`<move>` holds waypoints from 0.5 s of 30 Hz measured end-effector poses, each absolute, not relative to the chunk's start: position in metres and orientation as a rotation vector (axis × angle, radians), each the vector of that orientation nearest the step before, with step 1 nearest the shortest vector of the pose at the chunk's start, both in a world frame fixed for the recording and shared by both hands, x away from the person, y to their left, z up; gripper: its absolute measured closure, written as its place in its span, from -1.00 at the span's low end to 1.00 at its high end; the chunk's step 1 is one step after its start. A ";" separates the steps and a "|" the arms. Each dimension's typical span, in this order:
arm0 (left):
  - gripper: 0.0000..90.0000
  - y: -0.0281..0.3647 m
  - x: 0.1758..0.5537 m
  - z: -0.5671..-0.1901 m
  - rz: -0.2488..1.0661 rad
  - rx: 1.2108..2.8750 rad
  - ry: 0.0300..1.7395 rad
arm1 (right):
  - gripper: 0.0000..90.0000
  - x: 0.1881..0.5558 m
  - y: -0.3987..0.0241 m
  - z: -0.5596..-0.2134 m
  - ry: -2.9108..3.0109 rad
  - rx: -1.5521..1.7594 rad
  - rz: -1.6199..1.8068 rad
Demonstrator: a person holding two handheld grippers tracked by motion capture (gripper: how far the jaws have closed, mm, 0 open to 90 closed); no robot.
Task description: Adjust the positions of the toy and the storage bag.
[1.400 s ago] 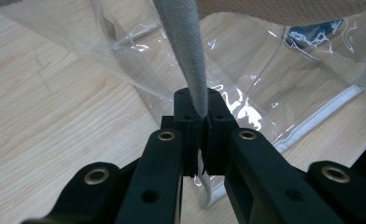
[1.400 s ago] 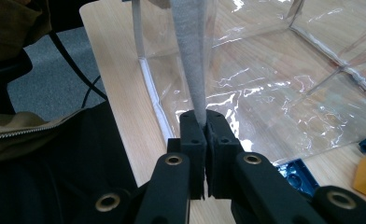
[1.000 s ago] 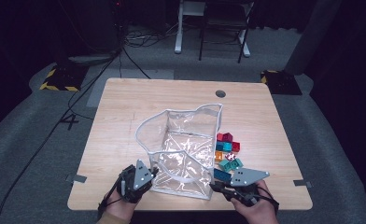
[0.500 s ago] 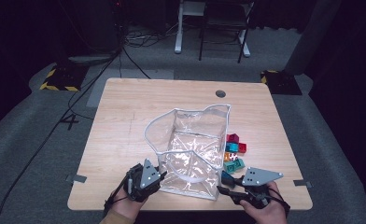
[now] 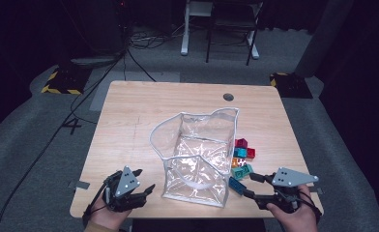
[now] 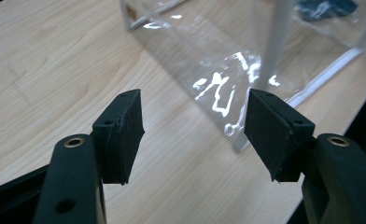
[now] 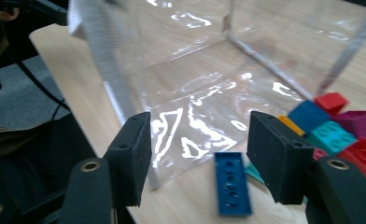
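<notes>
At the lower left of the high view the left gripper (image 5: 138,182) is held with its jaws spread wide, nothing between them, just beside the clear plastic bag (image 5: 199,159) at the middle of the wooden table (image 5: 129,116). At the lower right the right gripper (image 5: 250,186) is likewise spread wide and empty, near a blue flat brick (image 7: 231,183). A cluster of coloured bricks (image 5: 242,155) lies against the bag's right side.

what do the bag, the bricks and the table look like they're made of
Bag: clear soft plastic, probably vinyl, glossy; it shows glare streaks, wrinkles and white piping along its edges.
Bricks: hard coloured plastic with moulded studs, slightly shiny.
Table: light wood or a wood-look laminate, matte; grain lines show, but which one is unclear.
</notes>
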State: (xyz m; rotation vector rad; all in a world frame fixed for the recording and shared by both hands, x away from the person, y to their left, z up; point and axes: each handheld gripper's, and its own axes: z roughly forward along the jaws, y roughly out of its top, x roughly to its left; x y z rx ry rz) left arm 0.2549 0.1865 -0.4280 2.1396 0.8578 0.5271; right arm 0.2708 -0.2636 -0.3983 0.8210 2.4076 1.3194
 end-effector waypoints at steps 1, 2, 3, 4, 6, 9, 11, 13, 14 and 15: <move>-0.17 0.192 0.258 -0.431 0.532 2.138 0.868 | -0.12 0.274 -0.268 -0.397 2.393 0.831 1.308; -0.18 0.200 0.265 -0.436 0.540 2.129 0.904 | -0.13 0.276 -0.271 -0.397 2.385 0.836 1.298; -0.19 0.200 0.265 -0.436 0.540 2.129 0.904 | -0.14 0.280 -0.276 -0.396 2.372 0.850 1.287; -0.19 0.205 0.272 -0.441 0.542 2.126 0.923 | -0.14 0.283 -0.279 -0.396 2.364 0.860 1.281; -0.19 0.211 0.281 -0.446 0.548 2.122 0.944 | -0.14 0.289 -0.287 -0.396 2.348 0.886 1.259; -0.18 0.219 0.295 -0.456 0.546 2.109 0.977 | -0.14 0.299 -0.298 -0.397 2.319 0.915 1.238; -0.18 0.223 0.304 -0.463 0.531 2.105 1.000 | -0.14 0.306 -0.304 -0.398 2.302 0.940 1.229; -0.18 0.224 0.310 -0.469 0.546 2.111 1.022 | -0.14 0.313 -0.310 -0.402 2.289 0.961 1.222; -0.18 0.224 0.310 -0.469 0.546 2.111 1.022 | -0.14 0.313 -0.310 -0.402 2.289 0.961 1.222; -0.18 0.225 0.316 -0.475 0.545 2.121 1.035 | -0.15 0.320 -0.315 -0.405 2.276 0.983 1.215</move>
